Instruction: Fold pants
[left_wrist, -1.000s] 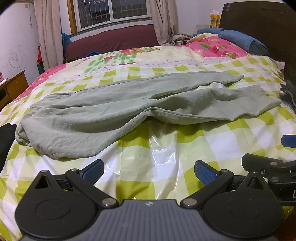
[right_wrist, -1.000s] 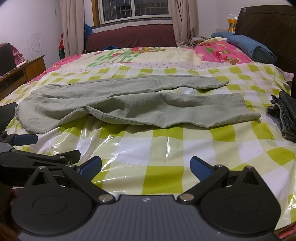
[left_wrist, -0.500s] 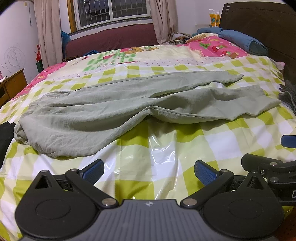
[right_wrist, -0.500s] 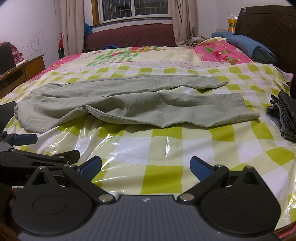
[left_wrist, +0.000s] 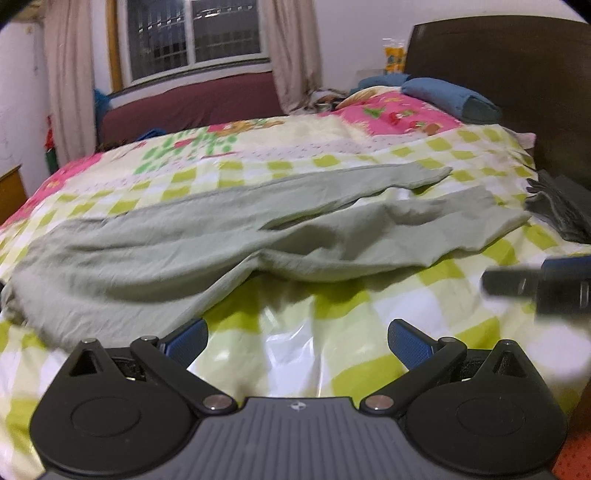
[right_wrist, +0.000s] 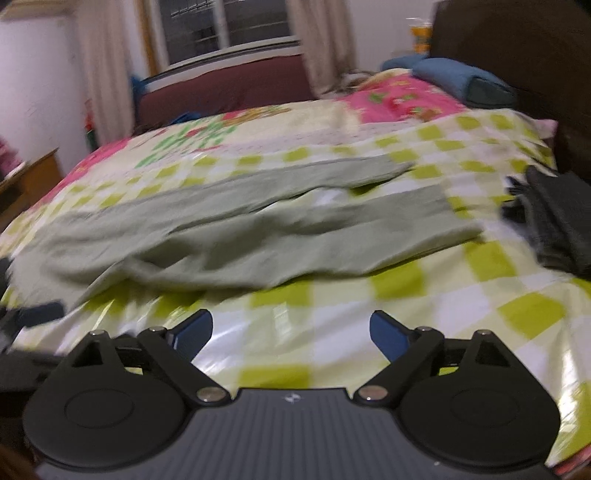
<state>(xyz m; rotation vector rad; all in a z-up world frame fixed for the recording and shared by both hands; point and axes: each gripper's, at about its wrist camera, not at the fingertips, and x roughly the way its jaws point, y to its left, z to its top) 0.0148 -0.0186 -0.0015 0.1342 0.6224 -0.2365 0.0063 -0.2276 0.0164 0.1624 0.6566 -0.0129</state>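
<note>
Pale green pants (left_wrist: 229, 240) lie spread across the bed, waist at the left, both legs reaching right; they also fill the middle of the right wrist view (right_wrist: 240, 229). My left gripper (left_wrist: 297, 341) hovers over the sheet just short of the pants' near edge, open and empty. My right gripper (right_wrist: 290, 332) also hangs above the bare sheet in front of the near leg; its jaws are closing a little, with nothing between them. The right gripper's fingers (left_wrist: 535, 286) show blurred at the right edge of the left wrist view.
The bed wears a green-and-white checked sheet under clear plastic (left_wrist: 295, 354). A pile of dark grey clothes (right_wrist: 554, 221) sits at the right. A blue pillow (left_wrist: 450, 98) and dark headboard (left_wrist: 517, 74) stand behind, a wooden cabinet (right_wrist: 29, 184) at the left.
Both views have shifted and blurred. The right gripper has moved forward and rolled, its fingers now higher in the left wrist view. Its jaws have narrowed slightly. The pants have not moved.
</note>
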